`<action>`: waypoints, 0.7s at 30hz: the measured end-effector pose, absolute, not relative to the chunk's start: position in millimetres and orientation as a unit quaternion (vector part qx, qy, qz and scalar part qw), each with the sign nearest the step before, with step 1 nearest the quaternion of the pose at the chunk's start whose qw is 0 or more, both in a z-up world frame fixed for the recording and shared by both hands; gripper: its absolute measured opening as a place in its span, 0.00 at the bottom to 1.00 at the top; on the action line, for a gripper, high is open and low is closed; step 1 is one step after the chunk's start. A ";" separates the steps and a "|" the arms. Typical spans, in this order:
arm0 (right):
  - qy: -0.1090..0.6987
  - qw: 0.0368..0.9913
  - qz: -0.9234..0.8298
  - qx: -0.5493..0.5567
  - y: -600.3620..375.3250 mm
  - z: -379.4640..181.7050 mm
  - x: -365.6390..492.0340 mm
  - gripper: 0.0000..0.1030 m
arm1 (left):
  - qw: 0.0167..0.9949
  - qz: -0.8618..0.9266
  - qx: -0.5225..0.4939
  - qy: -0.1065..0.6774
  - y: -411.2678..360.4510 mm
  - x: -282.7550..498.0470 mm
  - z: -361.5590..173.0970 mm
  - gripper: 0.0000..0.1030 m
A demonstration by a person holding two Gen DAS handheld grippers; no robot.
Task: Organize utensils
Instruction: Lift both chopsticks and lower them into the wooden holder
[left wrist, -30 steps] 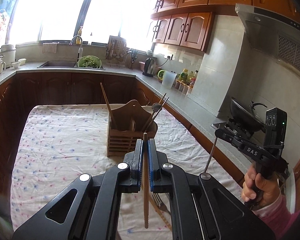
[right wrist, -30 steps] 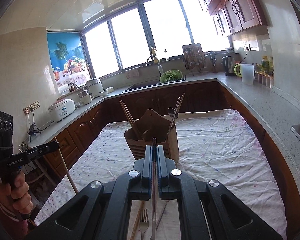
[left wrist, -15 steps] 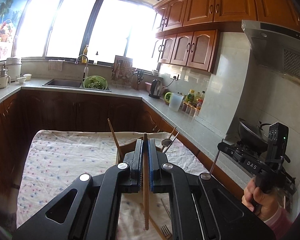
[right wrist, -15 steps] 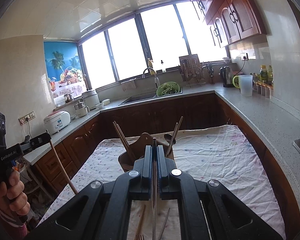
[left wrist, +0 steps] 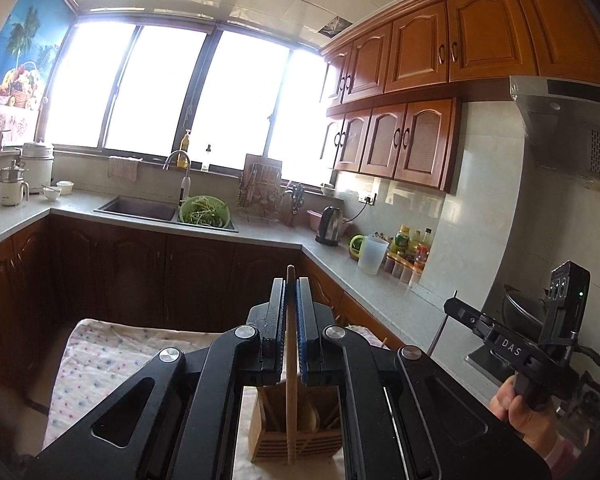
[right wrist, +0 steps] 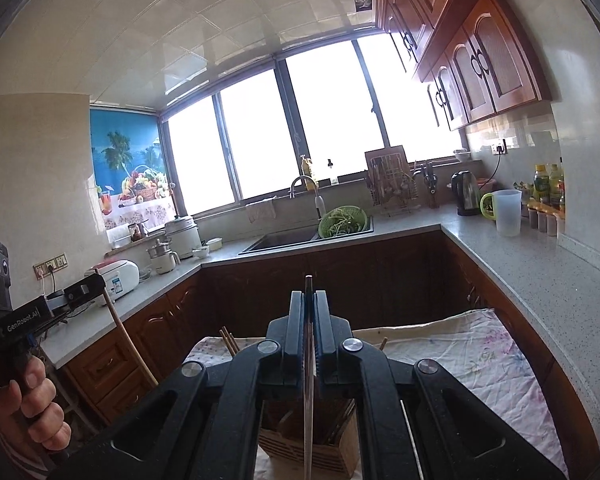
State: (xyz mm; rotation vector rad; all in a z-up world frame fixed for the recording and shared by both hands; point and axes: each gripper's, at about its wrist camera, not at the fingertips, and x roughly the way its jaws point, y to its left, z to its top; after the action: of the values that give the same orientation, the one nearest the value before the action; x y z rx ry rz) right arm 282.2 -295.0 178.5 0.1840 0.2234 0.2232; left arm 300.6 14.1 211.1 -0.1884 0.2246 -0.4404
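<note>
My left gripper (left wrist: 290, 286) is shut on a wooden chopstick (left wrist: 290, 376) that hangs down over the wooden utensil holder (left wrist: 296, 438). My right gripper (right wrist: 308, 298) is shut on a thin metal chopstick (right wrist: 308, 408) that hangs down over the same holder (right wrist: 312, 446). Both grippers are raised above the holder, which stands on the flowered tablecloth (right wrist: 476, 356) and holds several chopsticks and a spoon. The right gripper also shows in the left wrist view (left wrist: 456, 312), the left gripper in the right wrist view (right wrist: 88, 286).
Kitchen counters run around the table: a sink with a green colander (left wrist: 204, 212) at the back, a kettle (left wrist: 329, 231), a plastic jug (left wrist: 372, 255) and bottles on the right, a wok (left wrist: 522, 312) on the stove, and cookers (right wrist: 182, 236) on the left.
Both grippers have risen and tilted up with their chopsticks. The holder has dropped to the bottom of both views, beneath the hanging chopsticks.
</note>
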 end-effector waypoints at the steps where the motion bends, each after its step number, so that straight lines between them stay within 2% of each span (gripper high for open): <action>1: 0.106 0.984 0.110 0.092 -295.4 180.4 286.7 0.04 | 0.967 -0.214 -0.090 0.107 11.9 305.5 213.0 0.04; 8: 0.085 0.987 0.102 0.092 -298.3 181.6 315.9 0.04 | 0.971 -0.197 -0.095 0.093 1.4 344.2 208.5 0.04; 21: 0.094 0.986 0.097 0.095 -292.1 126.6 330.4 0.04 | 0.967 -0.177 -0.119 0.139 -11.6 373.3 138.7 0.04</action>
State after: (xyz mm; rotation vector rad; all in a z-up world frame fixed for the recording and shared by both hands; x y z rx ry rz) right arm 330.4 -292.1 126.6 0.1913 0.1892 0.1949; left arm 373.3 -11.6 138.7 -0.2411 0.2807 -0.3573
